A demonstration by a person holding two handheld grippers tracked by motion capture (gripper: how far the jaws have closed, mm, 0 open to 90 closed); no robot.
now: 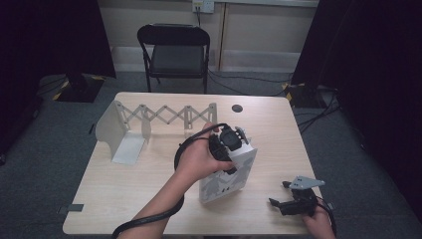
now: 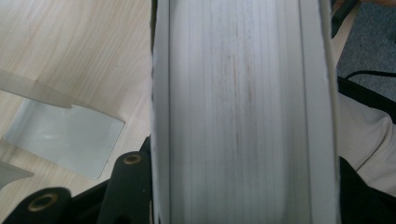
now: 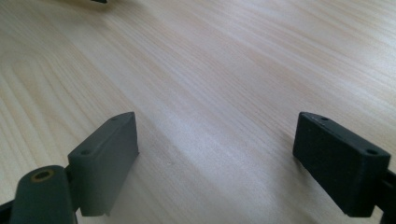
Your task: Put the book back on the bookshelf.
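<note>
- Book (image 1: pixel 226 177): it stands upright near the middle of the table (image 1: pixel 149 169), just right of the rack (image 1: pixel 159 117), white cover facing the near edge.
- The left gripper (image 1: pixel 234 142) is clamped over the book's top edge; in the left gripper view the page block (image 2: pixel 238 112) sits between the jaws, so the grip is across its thickness.
- To do this step well, I judge the book should stay vertical and be carried level toward the rack's open bay, clear of the grey bookend plate (image 2: pixel 60 135), then set down on its bottom edge before any release.
- A tilt could let the pages sag or the book swing in the jaws.
- The left hand (image 1: pixel 199 162) reaches in from the near side, forearm angled up and right, gripper pointing down onto the book.
- The right gripper (image 1: pixel 293 201) rests low at the near right corner, well apart from the book, its jaws wide apart with only bare tabletop between them.
</note>
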